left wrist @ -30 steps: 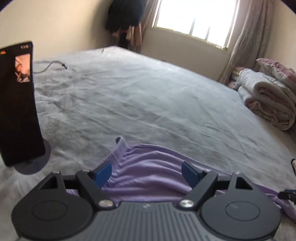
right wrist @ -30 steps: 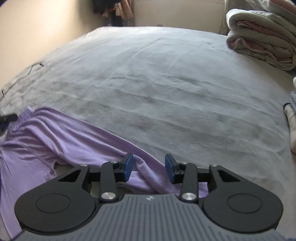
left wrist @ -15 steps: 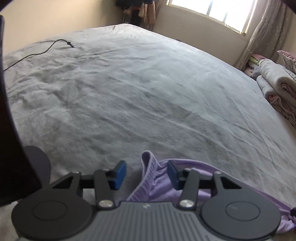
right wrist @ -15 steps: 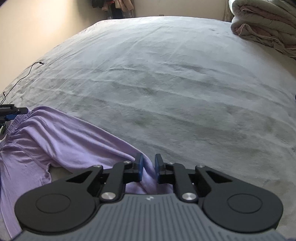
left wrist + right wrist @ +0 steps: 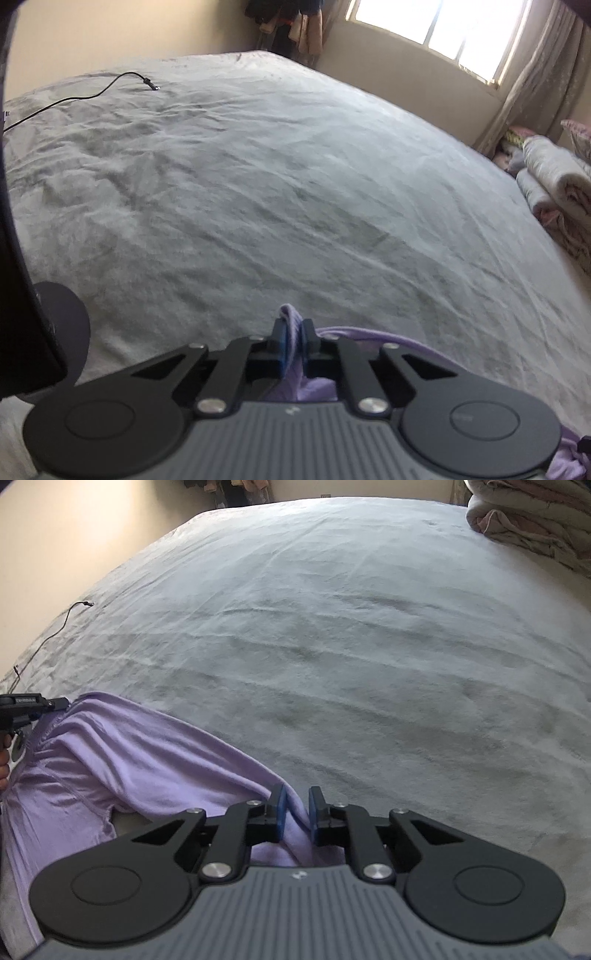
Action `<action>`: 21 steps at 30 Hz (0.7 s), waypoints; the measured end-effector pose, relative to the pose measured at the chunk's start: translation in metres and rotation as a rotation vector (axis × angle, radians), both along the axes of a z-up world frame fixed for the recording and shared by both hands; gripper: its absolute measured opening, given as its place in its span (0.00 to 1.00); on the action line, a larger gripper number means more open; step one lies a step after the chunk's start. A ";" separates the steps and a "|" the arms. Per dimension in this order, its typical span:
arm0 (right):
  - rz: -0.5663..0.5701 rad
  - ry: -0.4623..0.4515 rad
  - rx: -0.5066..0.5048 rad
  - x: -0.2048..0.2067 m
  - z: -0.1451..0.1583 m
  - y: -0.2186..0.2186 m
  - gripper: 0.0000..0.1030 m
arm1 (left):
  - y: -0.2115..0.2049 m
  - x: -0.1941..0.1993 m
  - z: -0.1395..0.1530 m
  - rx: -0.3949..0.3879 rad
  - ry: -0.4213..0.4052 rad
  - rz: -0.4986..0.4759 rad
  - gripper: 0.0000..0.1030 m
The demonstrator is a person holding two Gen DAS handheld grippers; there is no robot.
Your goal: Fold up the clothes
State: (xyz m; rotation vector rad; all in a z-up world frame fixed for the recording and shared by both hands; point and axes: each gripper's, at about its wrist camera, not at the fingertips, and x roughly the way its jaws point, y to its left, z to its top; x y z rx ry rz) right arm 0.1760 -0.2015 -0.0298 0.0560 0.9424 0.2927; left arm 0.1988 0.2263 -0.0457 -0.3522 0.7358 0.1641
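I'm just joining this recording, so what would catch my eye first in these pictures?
The lilac garment, crumpled at the near edge of the wide grey bed. The right tongs pinch one fold of it; the left tongs are closing on its ribbed edge. Folded blankets are stacked at the bed's far right.

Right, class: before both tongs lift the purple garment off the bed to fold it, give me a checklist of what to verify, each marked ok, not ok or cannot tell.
1. Left tongs pinching the purple garment: ok, its jaws are closing with a ridge of gathered edge between the pads.
2. Right tongs pinching it: ok, a fold sits between the blue pads.
3. Both grips on the same garment: ok, the right view shows the left tongs at its far end.
4. Garment lying flat: not ok, it is wrinkled and bunched.
5. Grey bedspread ahead free for folding: ok.
6. Black cable away from the garment: ok.
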 end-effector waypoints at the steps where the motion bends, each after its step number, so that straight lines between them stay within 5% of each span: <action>1: -0.005 -0.012 -0.011 0.000 0.002 0.000 0.01 | 0.000 -0.002 0.000 0.001 -0.014 0.004 0.06; 13: -0.072 -0.168 -0.177 0.039 0.029 0.020 0.01 | -0.004 -0.013 0.002 0.082 -0.155 0.067 0.05; 21: -0.116 -0.240 -0.254 0.087 0.015 0.046 0.01 | -0.012 -0.012 -0.004 0.198 -0.223 0.099 0.05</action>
